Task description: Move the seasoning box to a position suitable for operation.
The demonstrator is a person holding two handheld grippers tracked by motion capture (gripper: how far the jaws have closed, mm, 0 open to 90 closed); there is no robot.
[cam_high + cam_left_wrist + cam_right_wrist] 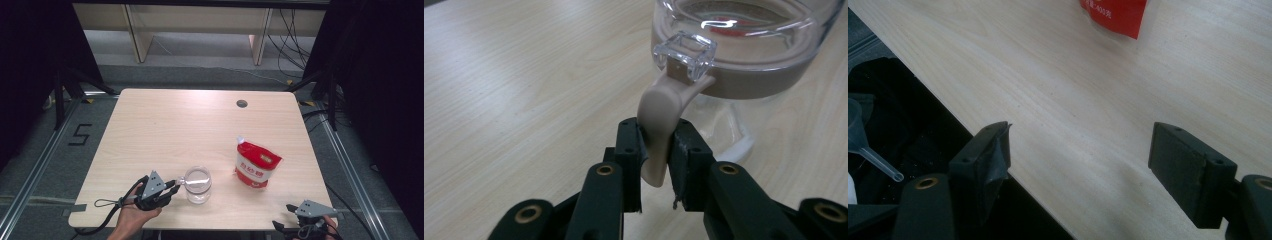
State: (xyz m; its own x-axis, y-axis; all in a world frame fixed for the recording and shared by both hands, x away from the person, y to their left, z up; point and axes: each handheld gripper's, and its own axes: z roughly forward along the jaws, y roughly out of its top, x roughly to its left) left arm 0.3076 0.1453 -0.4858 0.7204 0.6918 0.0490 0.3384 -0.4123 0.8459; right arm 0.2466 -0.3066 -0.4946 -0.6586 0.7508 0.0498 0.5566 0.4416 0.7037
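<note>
High view: wooden table (165, 135), light top. Clear glass jar (198, 184) stands upright near the table's front edge, a bit left of centre. Left gripper (175, 184) sits just left of the jar, lying about level, tips pointing at the jar's rim; the person's left hand (134, 214) holds it from below the table edge. Red and white pouch (256, 163) lies flat to the right of the jar, apart from it, spout corner pointing away from the person. Right gripper (291, 208) is at the table's front right corner, well apart from the jar and nearer the pouch, off any object. Dark round hole (242, 103) in the table far behind the jar.

Left gripper view: the jaws are nearly together, narrow gap, and the beige latch lever (660, 127) of the jar hangs between the pads. Left pad looks touching the lever; whether the right pad presses it I cannot tell for sure, it reads as a pinch. Lever runs up to a clear plastic clasp (685, 55) at the jar's beige seal band (754, 82). Jar rim is just beyond the tips.

Right gripper view: jaws stand wide apart, nothing between them, bare table under them. Corner of the red pouch (1115, 15) is ahead, apart from the tips. A clear funnel (865, 145) sits off the table edge, low at the picture's left.
</note>
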